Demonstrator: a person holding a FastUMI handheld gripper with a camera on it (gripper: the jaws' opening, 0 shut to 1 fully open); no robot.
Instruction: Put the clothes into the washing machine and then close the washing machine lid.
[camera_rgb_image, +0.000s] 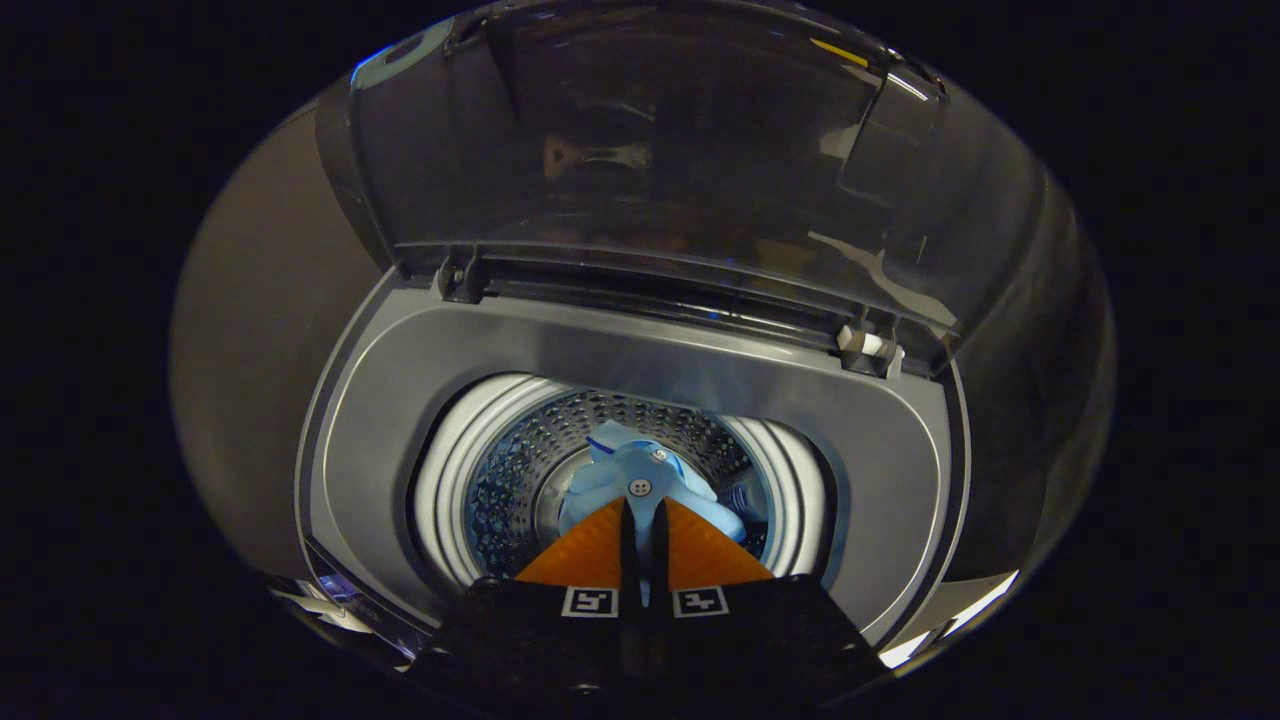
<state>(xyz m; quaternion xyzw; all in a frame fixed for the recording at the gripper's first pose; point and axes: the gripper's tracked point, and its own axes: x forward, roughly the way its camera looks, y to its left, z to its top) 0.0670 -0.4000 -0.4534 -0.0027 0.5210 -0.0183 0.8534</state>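
**Ana:** We're looking straight down into the washing machine (640, 400), lid (640, 140) tipped up at the far side, and the gripper (640, 515) hangs right over the mouth of the drum (520, 470).

**Ben:** And the fingers are drawn nearly together, just a thin slit between them. A light blue garment (640, 480) with a white button sits at the tips and hangs on into the drum.

**Ana:** Pinched, or just lying beyond the tips?

**Ben:** I cannot tell. A sliver of cloth seems to show in the slit, but the contact itself is hidden behind the fingers.

**Ana:** So how to play this step well?

**Ben:** My read: go lower before letting go, so the cloth drops clear of the white rim ring (450, 470) and nothing drapes over the grey top panel (400, 400). Then spread the fingers fully and lift straight up, so no fabric rides back out on the tips.

**Ana:** And the lid afterwards?

**Ben:** It needs a push from behind its top edge, toward the near side. The hinges (460, 275) at far left and far right look free.

**Ana:** What can't we make out?

**Ben:** The drum floor is covered by the cloth and the fingers. The near rim of the opening is cut off by the gripper body. The lid is see-through and full of reflections, so its handle is hard to place. Whether more clothes wait outside, no telling.
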